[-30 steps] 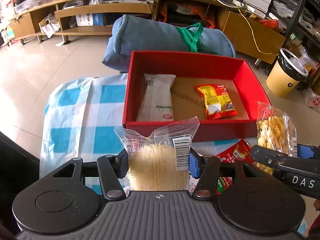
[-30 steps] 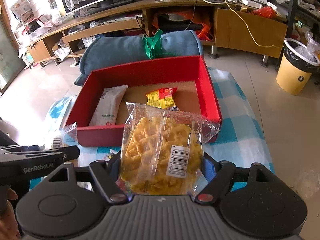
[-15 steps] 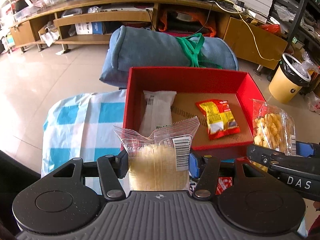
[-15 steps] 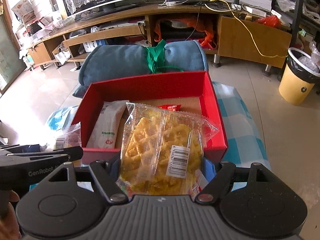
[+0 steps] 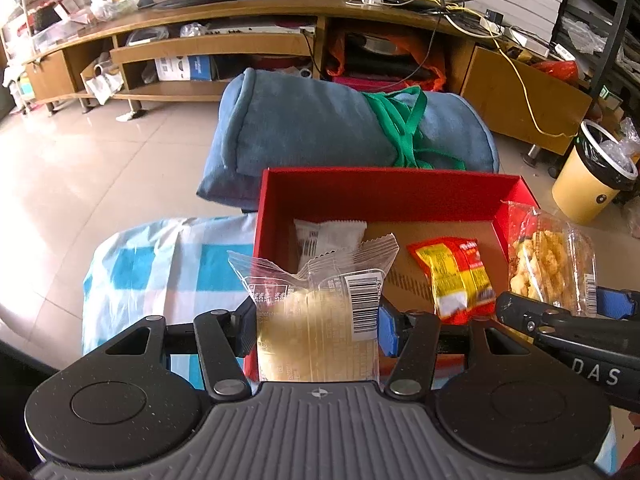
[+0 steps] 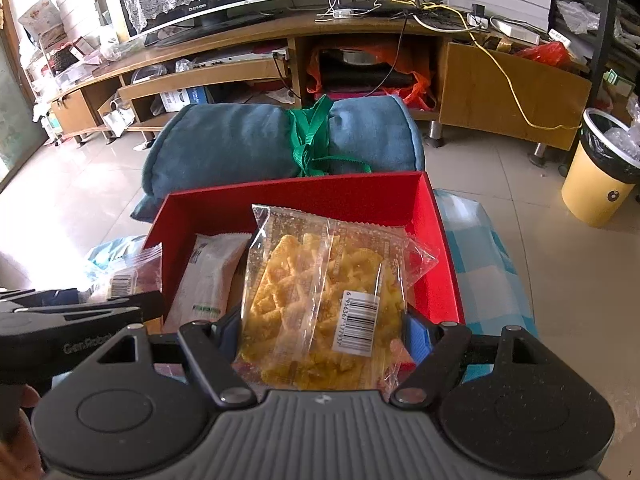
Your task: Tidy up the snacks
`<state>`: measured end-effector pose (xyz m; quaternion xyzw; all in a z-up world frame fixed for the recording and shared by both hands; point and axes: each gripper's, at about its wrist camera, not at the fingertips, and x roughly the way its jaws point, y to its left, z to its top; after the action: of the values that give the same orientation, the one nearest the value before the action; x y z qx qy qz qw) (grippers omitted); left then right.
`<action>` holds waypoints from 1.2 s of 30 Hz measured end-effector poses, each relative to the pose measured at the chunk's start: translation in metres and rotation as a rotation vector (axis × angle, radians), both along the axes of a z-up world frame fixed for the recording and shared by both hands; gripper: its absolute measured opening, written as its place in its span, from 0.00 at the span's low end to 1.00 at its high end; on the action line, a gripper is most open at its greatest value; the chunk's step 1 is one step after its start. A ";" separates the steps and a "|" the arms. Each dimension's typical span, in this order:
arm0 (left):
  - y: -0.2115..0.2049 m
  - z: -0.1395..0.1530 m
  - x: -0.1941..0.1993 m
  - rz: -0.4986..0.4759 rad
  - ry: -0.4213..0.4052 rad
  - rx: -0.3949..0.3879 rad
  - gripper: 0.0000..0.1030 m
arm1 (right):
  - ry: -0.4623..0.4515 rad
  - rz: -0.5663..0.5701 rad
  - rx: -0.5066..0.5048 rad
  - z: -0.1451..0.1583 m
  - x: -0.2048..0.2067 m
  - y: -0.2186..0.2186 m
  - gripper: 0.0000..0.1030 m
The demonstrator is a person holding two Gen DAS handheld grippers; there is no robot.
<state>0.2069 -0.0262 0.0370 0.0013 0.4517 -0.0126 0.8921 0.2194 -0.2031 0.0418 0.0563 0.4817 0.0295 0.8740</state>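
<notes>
My left gripper (image 5: 318, 322) is shut on a clear packet with a pale cake (image 5: 316, 320), held over the near left corner of the red box (image 5: 384, 188). My right gripper (image 6: 322, 332) is shut on a clear packet of yellow crisps (image 6: 316, 300), held over the box's (image 6: 440, 248) right half. Inside the box lie a white wrapped snack (image 5: 328, 236) and a red-and-yellow packet (image 5: 456, 276). The left wrist view shows the crisps packet (image 5: 548, 256) at the right, with the right gripper's finger below it. In the right wrist view the white snack (image 6: 208, 276) shows; the red-and-yellow packet is hidden.
The box stands on a blue-and-white checked cloth (image 5: 160, 264). A rolled blue cushion (image 5: 320, 132) tied with green strap lies behind it. Beyond are tiled floor, a long wooden TV cabinet (image 5: 240, 40) and a yellow bin (image 5: 592, 184) at the right.
Both grippers have moved forward with their packets, from in front of the box to over it. The grips have not changed.
</notes>
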 end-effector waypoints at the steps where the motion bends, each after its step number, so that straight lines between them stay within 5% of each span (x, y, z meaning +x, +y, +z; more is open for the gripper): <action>1: 0.000 -0.001 0.003 0.001 -0.001 0.003 0.62 | 0.003 -0.001 0.000 -0.002 0.004 0.000 0.73; 27: -0.018 -0.045 0.043 0.001 0.077 0.032 0.63 | 0.114 -0.014 -0.026 -0.070 0.063 -0.008 0.74; 36: -0.018 -0.036 0.038 -0.004 0.054 0.037 0.75 | 0.115 -0.020 -0.013 -0.070 0.063 -0.010 0.76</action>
<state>0.2445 -0.0445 0.0005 0.0184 0.4759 -0.0062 0.8793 0.2827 -0.2134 -0.0278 0.0568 0.5307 0.0143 0.8455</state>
